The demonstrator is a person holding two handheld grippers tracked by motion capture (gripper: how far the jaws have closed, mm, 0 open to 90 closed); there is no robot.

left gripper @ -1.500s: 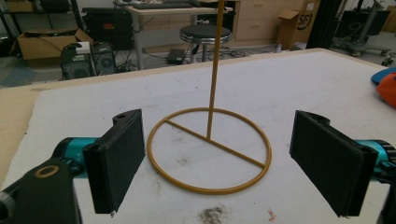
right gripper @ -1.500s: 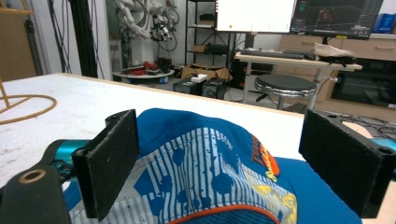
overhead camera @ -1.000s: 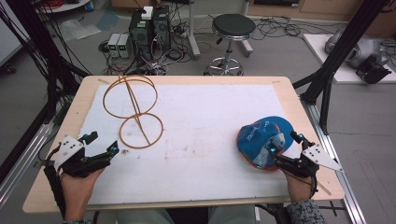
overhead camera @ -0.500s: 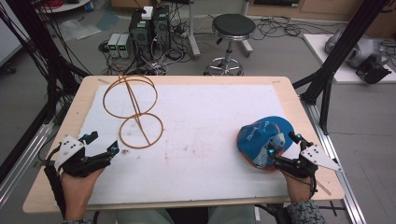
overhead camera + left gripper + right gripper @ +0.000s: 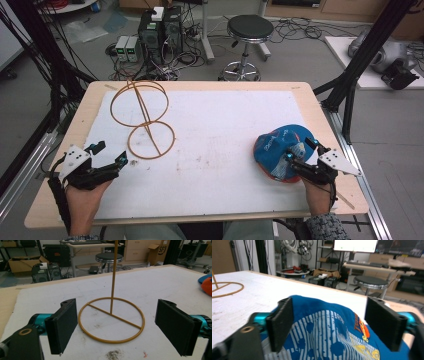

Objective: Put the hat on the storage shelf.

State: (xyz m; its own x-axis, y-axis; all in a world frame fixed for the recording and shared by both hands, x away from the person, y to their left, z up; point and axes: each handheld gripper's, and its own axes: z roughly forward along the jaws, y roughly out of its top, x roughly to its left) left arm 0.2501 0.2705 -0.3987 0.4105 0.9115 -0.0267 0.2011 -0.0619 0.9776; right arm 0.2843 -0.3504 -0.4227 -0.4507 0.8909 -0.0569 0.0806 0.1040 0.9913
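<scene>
A blue cap [image 5: 277,145] with a striped, orange-printed side [image 5: 324,315] lies on the white mat at the right. My right gripper [image 5: 301,149] reaches over its near side. The jaws have just been closing with the cap's crown between them [image 5: 332,325], and the pads stand wide with no squeeze showing on the cloth. A yellow wire stand [image 5: 145,117], two rings joined by a rod, stands at the left. My left gripper [image 5: 111,153] rests open just in front of the stand's base ring [image 5: 111,341], nothing between its pads [image 5: 62,325].
The white mat [image 5: 220,150] covers most of the wooden table [image 5: 200,85]. Black frame posts [image 5: 350,75] rise at both back corners. A stool [image 5: 247,30] and electronics boxes stand on the floor beyond the far edge.
The right gripper's jaws have drawn in slightly around the cap. The left hand and the stand have not moved.
</scene>
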